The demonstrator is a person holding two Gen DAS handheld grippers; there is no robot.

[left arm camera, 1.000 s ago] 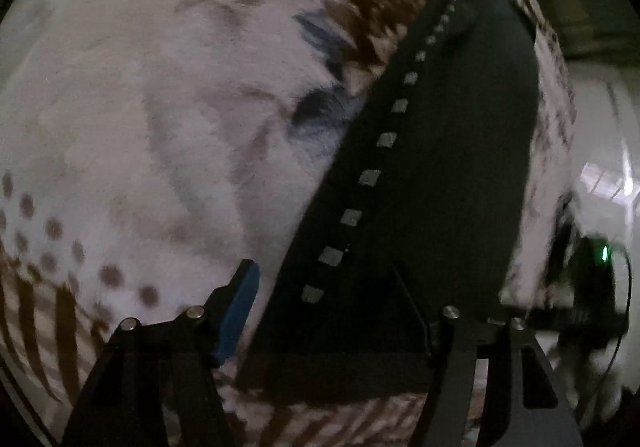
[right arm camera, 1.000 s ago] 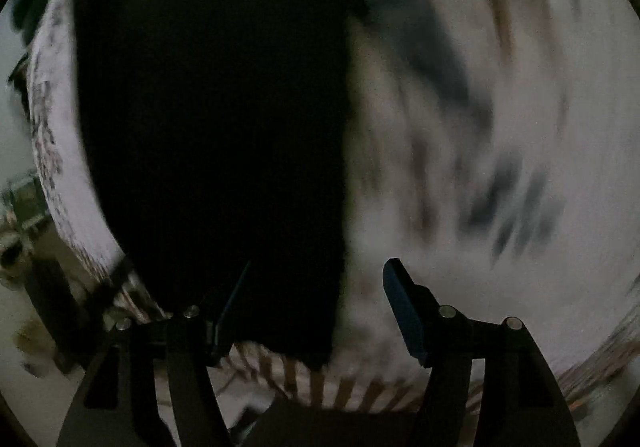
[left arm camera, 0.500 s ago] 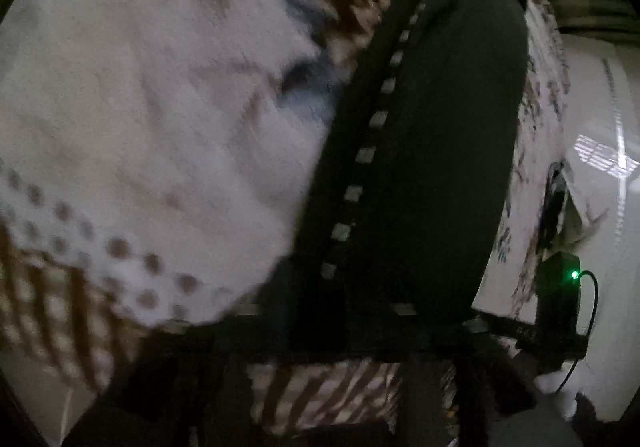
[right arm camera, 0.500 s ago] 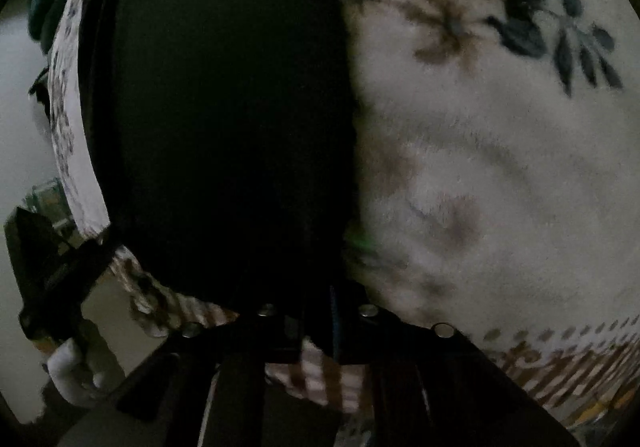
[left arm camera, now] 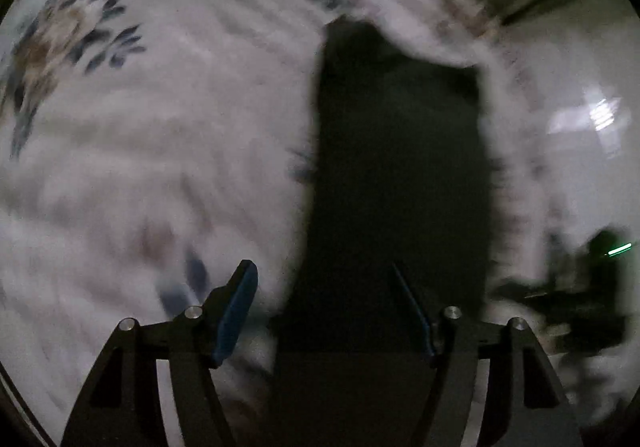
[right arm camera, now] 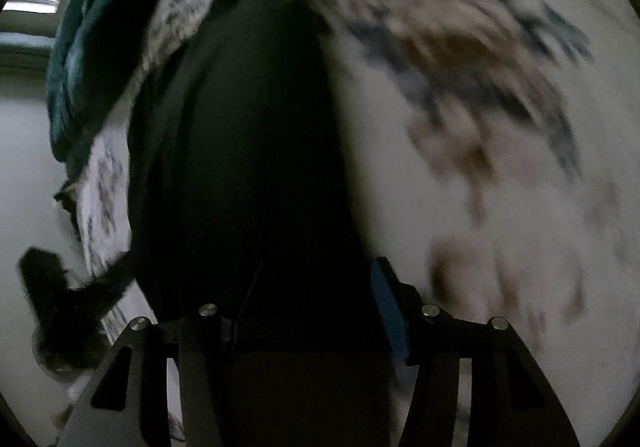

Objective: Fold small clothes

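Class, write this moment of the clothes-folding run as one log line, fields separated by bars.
left gripper: open, jaws just opened, holds nothing | right gripper: open, jaws just opened, holds nothing | dark garment: flat on floral blanket

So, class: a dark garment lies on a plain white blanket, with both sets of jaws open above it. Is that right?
Not quite: the blanket is not plain; it carries blue and brown flower prints, clearest in the right wrist view. The dark garment does lie on it, and both sets of jaws stand open.

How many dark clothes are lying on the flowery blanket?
1. The dark garment lies flat on the flowery blanket, ahead of both grippers. A teal bundle sits at the blanket's far edge; it may hide more.
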